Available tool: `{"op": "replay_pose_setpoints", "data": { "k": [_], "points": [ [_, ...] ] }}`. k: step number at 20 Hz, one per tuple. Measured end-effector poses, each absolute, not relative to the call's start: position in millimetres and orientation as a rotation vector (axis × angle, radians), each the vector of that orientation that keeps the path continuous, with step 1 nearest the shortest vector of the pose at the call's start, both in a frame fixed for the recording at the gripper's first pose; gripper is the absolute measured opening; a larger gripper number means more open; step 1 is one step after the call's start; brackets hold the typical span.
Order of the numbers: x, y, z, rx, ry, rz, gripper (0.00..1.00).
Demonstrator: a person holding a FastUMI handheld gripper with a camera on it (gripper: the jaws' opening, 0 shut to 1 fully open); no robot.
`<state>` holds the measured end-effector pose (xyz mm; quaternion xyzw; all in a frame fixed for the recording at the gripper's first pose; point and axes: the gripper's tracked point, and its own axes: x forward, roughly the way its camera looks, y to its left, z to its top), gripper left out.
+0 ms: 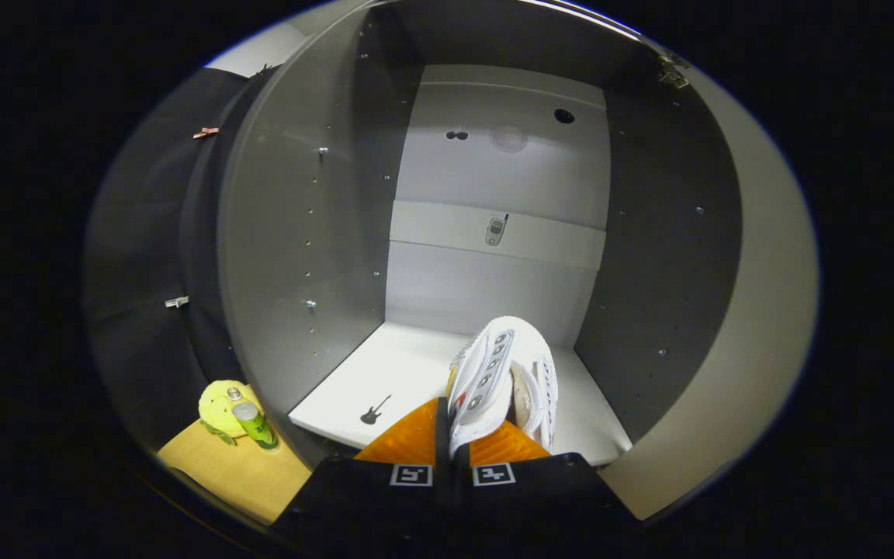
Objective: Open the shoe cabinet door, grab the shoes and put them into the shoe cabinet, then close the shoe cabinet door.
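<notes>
While the gripper (pixel 452 444) clamps both fingers on the white sneakers' (pixel 501 380) heel, they hang over the shoe cabinet's (pixel 299 233) shelf (pixel 400 373) front edge — bare board behind and left.

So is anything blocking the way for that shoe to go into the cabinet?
Nothing visible does. The gripper is shut on the shoe, which already hangs over the cabinet's white shelf. The door is open, and the only thing on the shelf is a flat guitar mark beside the fingers.
</notes>
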<state>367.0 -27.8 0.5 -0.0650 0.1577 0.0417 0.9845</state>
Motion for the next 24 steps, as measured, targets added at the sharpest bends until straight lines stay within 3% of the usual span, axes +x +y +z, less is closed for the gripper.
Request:
{"op": "replay_pose_setpoints", "data": {
  "k": [11,24],
  "points": [
    [479.5,-51.3,-32.7,-0.054,0.344,0.055,0.03],
    [488.3,-48.8,-59.5,-0.052,0.424,0.015,0.05]
  ]
}}
